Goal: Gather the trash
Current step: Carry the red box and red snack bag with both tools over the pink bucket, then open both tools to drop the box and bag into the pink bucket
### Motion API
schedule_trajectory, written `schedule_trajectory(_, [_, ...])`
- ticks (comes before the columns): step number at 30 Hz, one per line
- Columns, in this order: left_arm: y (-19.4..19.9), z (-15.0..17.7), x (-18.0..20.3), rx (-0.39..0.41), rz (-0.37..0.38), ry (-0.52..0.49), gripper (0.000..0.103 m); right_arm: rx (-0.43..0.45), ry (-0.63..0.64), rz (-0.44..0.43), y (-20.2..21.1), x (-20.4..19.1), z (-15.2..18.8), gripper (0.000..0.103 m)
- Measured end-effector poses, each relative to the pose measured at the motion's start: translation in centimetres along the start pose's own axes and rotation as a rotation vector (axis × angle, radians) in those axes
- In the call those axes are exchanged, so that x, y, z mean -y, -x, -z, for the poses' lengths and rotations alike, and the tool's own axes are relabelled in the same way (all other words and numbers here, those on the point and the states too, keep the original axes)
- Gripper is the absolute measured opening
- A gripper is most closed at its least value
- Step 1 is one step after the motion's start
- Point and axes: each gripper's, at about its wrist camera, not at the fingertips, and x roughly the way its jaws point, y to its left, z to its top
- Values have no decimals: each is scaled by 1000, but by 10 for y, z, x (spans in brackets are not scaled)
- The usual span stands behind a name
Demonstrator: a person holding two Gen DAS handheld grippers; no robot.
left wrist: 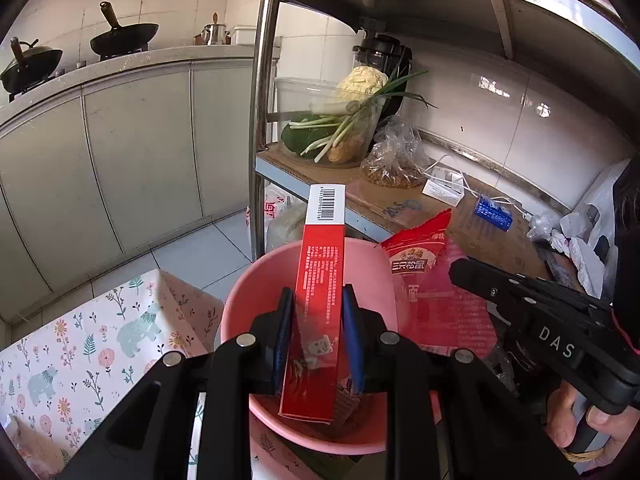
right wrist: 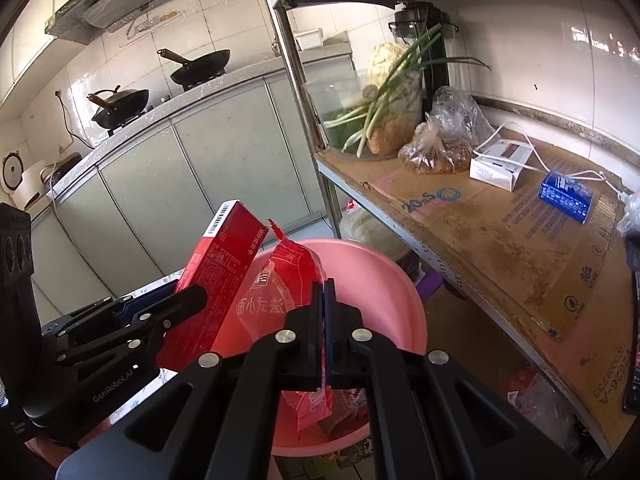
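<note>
— Holding both pieces right over the pink basin [left wrist: 276,280], see? The left gripper [left wrist: 318,340] has its blue pads clamped on the sides of the red carton [left wrist: 320,300], gripping low down, so most of the carton sticks up past the fingers with the barcode end highest.

— And the other one?

— The right gripper [right wrist: 325,320] is squeezed fully together on the red snack wrapper [right wrist: 284,292]. The film is pinched between the pads, its torn top flops above the basin and its tail hangs down into it.

— So where does the rubbish go?

— Into that basin, I'd judge. It sits below the front edge of the cardboard-lined shelf [right wrist: 500,248], next to the flower-patterned box [left wrist: 80,340], and there already seems to be some litter at its bottom, though I can't make out what.

— How would you let go, then?

— Carton first, I think. Its lower end is already inside the rim; I'd lower it further and tip it flat before parting the pads, or it may stand on end and topple over the rim towards the patterned box. The wrapper is light and could cling to a pad or drift, so bring it well below the rim, open up, and keep the two tools from bumping; they're close together.

— Anything left on the shelf?

— A crumpled blue pack [right wrist: 566,196] near the back, and a white carton [right wrist: 500,164] with a cable.
</note>
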Motion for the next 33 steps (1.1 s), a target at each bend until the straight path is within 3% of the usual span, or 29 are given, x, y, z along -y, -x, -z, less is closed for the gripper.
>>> schedule_trajectory(16, [-49, 20, 1, -116, -24, -9, 24, -108, 9, 76, -43, 15, 23, 1])
schedule_trajectory(33, [-65, 36, -1, -205, -68, 13, 30, -198, 14, 114, -60, 18, 35, 1])
